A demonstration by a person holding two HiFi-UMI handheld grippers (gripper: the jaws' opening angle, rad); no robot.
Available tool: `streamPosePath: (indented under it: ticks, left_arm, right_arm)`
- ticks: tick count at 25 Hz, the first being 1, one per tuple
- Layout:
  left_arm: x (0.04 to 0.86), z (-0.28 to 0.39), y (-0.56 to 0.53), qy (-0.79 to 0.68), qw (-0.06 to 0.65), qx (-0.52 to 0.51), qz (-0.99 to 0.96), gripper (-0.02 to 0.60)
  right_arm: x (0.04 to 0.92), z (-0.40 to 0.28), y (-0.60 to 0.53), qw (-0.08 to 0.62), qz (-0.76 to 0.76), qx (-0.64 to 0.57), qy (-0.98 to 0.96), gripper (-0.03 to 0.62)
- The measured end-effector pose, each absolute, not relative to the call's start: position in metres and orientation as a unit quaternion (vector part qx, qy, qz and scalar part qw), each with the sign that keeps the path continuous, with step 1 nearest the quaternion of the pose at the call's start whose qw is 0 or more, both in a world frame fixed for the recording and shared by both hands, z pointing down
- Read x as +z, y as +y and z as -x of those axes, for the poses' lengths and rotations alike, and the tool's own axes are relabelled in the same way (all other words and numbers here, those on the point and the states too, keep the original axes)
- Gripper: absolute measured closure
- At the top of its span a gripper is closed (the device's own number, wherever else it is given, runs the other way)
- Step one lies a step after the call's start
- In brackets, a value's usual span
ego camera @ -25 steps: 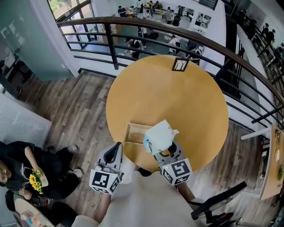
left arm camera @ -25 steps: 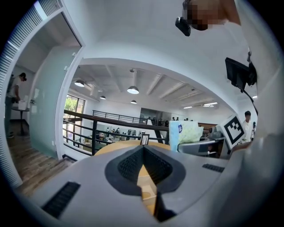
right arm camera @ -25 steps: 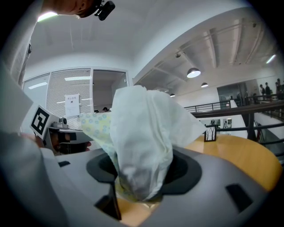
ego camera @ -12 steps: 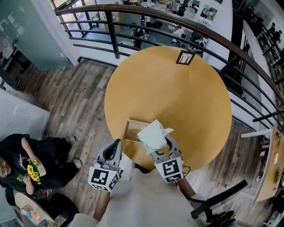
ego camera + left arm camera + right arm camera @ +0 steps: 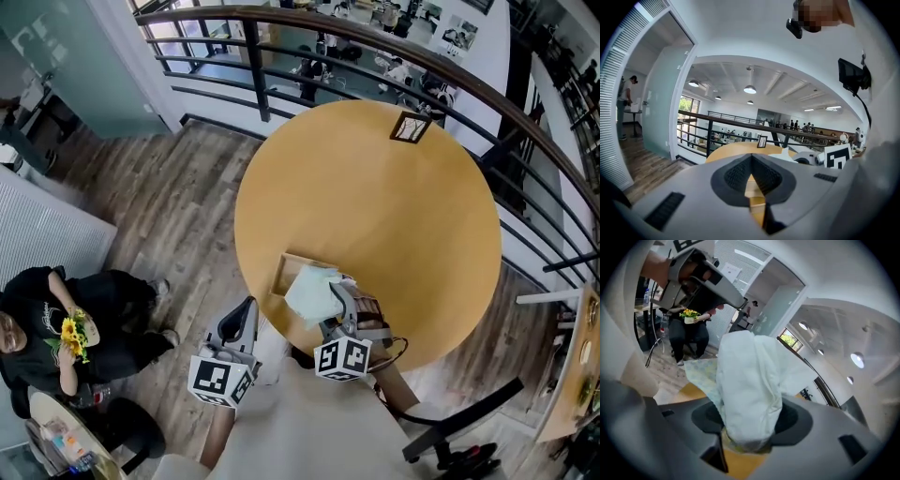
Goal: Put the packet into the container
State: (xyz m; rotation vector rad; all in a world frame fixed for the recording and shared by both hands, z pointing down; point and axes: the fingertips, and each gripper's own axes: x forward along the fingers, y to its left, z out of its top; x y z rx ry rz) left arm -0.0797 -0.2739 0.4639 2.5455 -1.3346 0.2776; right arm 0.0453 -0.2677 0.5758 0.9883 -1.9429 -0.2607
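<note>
The packet (image 5: 312, 292), white and pale green, soft and crumpled, hangs over the near right part of the shallow wooden container (image 5: 279, 277) at the table's near edge. My right gripper (image 5: 330, 302) is shut on it and tilts down; its marker cube (image 5: 342, 358) faces the camera. In the right gripper view the packet (image 5: 750, 390) bulges up between the jaws and hides most of the container. My left gripper (image 5: 240, 326) is held off the table's near left edge, with its jaws together and nothing in them. In its own view, the left gripper (image 5: 751, 158) points level across the table.
The round wooden table (image 5: 394, 216) carries a small picture frame (image 5: 410, 127) at its far edge. A dark curved railing (image 5: 375, 56) runs behind it. A seated person holding yellow flowers (image 5: 56, 328) is on the floor side at lower left.
My right gripper has come down and rolled with the packet, which now sits lower over the container. The left gripper has stayed about where it was.
</note>
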Motion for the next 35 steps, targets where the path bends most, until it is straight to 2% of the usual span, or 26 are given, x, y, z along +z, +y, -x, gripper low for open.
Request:
streamPosePath:
  ticks: [6,12,16,28,35]
  left_arm:
    - [0.464,0.085,-0.272,-0.469,0.128,0.097,-0.869,0.577]
    - [0.465,0.082,-0.270,-0.471,0.132,0.093,-0.867,0.575]
    - [0.463,0.086,-0.270,-0.479,0.132,0.091,-0.863,0.575]
    - [0.463,0.096,-0.268,-0.500,0.136,0.085,-0.851,0.575]
    - [0.463,0.101,-0.270,-0.504,0.138,0.085,-0.849,0.577]
  right_arm:
    - [0.590,-0.036,-0.272,0.460,-0.358,-0.083,-0.808,0.335]
    - [0.614,-0.030,-0.281,0.473,-0.302,-0.008,-0.828,0.335]
    - [0.633,-0.028,-0.289,0.508,-0.264,0.040,-0.819,0.335]
    - [0.654,-0.022,-0.299,0.628,-0.146,0.053,-0.763,0.335]
    - [0.666,-0.018,-0.304,0.645,-0.123,0.092,-0.748,0.335]
